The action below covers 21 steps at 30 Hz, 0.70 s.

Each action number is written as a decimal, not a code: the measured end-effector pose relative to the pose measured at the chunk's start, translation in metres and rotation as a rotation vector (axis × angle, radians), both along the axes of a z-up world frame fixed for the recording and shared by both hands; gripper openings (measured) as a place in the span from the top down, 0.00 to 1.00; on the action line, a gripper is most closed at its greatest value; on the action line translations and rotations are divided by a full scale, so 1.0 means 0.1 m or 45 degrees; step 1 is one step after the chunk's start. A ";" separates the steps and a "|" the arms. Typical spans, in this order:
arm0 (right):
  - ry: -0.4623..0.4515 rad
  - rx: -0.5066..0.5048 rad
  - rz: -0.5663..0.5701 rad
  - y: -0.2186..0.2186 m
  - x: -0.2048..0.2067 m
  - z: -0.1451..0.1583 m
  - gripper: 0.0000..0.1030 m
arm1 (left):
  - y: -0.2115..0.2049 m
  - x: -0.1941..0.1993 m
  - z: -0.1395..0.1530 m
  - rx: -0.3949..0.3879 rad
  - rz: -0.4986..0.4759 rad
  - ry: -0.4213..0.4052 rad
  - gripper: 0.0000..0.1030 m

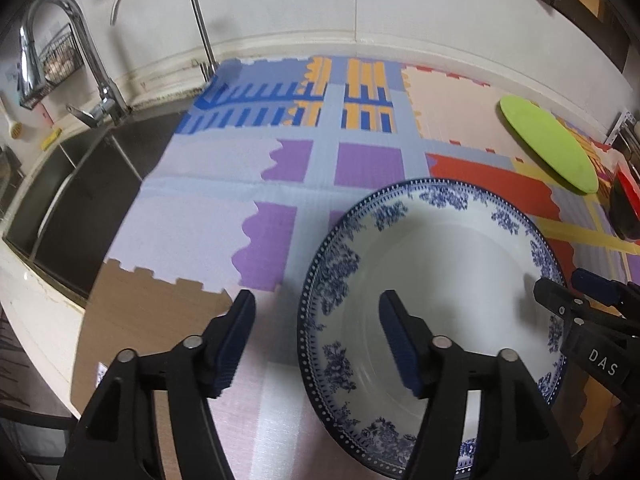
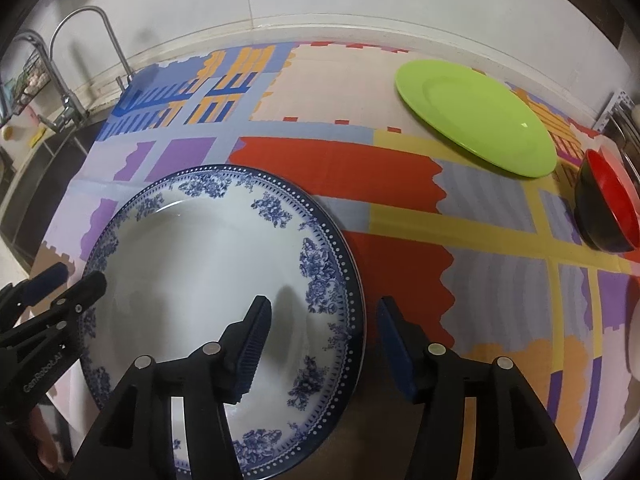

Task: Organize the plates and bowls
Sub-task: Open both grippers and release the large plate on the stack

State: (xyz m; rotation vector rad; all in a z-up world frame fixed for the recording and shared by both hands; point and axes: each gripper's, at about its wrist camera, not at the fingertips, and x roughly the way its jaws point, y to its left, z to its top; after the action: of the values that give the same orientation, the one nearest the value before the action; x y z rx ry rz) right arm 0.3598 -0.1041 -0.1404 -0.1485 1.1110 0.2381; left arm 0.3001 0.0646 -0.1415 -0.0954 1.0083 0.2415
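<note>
A white plate with a blue floral rim [image 1: 452, 280] [image 2: 192, 276] lies flat on the patterned mat. My left gripper [image 1: 316, 344] is open, its jaws standing astride the plate's left rim. My right gripper [image 2: 324, 346] is open, its jaws standing astride the plate's right rim. Each gripper shows in the other's view, the right gripper [image 1: 576, 292] at the right edge and the left gripper [image 2: 76, 278] at the left edge. A lime green plate [image 2: 476, 116] [image 1: 548, 144] lies at the back right. A bowl, black outside and red inside [image 2: 608, 204] [image 1: 624, 204], sits at the far right.
A colourful mat [image 2: 400, 184] covers the counter. A steel sink [image 1: 76, 200] with two taps [image 1: 96, 64] lies to the left. A white wall runs behind. A wire rack [image 2: 624, 116] stands at the far right edge, and a white dish edge [image 2: 634, 336] shows below it.
</note>
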 end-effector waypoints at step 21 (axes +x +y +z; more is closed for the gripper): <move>-0.171 0.048 -0.092 -0.22 0.13 0.50 0.25 | -0.23 0.34 0.61 0.042 -0.185 -0.198 0.06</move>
State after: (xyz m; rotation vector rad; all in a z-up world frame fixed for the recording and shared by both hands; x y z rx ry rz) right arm 0.3723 -0.1261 -0.0899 -0.0893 0.9757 0.1814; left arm 0.3338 0.0420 -0.0808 -0.0104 0.8522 0.1163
